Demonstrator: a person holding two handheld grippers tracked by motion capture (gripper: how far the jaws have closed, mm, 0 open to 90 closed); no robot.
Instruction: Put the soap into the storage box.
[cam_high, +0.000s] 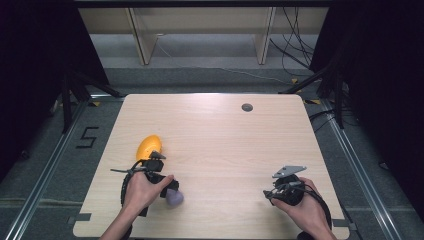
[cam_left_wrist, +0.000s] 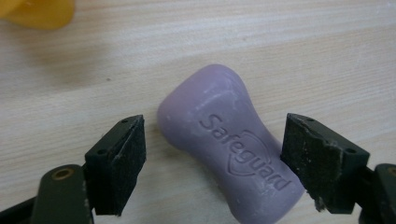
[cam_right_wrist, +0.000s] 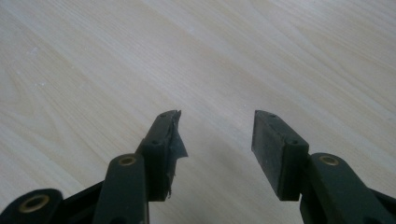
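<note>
**Observer:** Report the left gripper's state and the position of the workpiece.

**Operator:** My left gripper (cam_left_wrist: 212, 163) stands wide open, with nothing clamped. The purple soap bar (cam_left_wrist: 229, 144) lies flat on the table (cam_left_wrist: 303, 51), directly ahead of the tool and between its pads (cam_left_wrist: 123, 163). There is a clear gap at the left pad. The right pad sits very close to the bar's near end; I cannot tell whether it touches.

**Observer:** Orientation of the bar?

**Operator:** In the left gripper view its long axis runs diagonally, from upper left to lower right, so it is skewed to the closing line of the jaws. I judge that the wrist needs a turn before closing, so that the pads meet the narrow waist squarely; otherwise the bar may pivot or slip out.

**Observer:** Which hand is nearer?

**Operator:** The left hand (cam_high: 142, 190). The bar sits just beside it, at its inner side. My right gripper (cam_right_wrist: 217, 140) is well apart from the bar, partly open and empty over bare wood. A yellow object (cam_high: 148, 146) lies just beyond the left tool.
</note>
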